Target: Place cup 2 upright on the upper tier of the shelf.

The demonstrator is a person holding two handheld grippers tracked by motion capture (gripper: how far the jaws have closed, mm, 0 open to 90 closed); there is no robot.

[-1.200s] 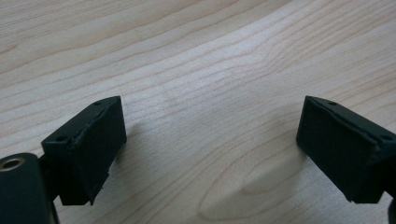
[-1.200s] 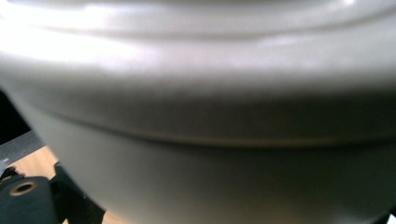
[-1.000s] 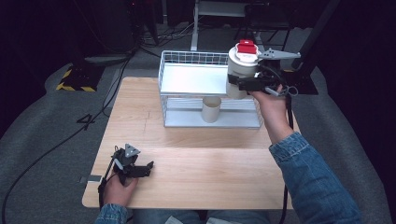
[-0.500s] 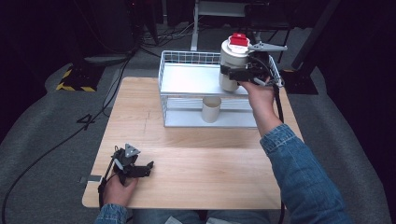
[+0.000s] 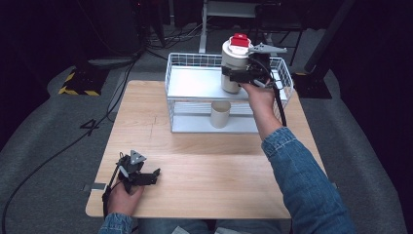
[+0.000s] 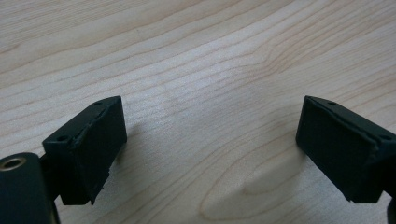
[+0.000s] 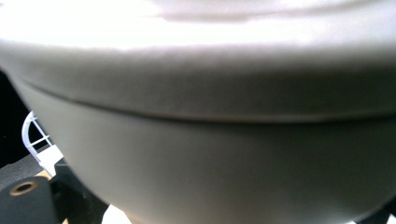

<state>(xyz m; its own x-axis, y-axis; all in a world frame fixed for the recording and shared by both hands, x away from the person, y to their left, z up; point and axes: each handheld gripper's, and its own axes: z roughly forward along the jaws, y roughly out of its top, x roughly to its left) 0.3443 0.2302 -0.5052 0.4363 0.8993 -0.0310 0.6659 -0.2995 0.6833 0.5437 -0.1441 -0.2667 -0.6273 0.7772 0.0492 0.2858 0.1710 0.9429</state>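
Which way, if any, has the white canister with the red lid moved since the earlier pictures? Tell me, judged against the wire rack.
Yes. The white canister, held in the right tongs, has moved leftward over the wire rack, from the rack's right end toward its middle, and slightly lower.

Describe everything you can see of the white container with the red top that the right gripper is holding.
The white container is a smooth, matte, upright cylinder, with a red piece on top and a seam running around its body in the right gripper view. The right gripper clamps its side. It is at the top tier of the white wire rack, towards its right end; whether its base rests on the shelf cannot be told.
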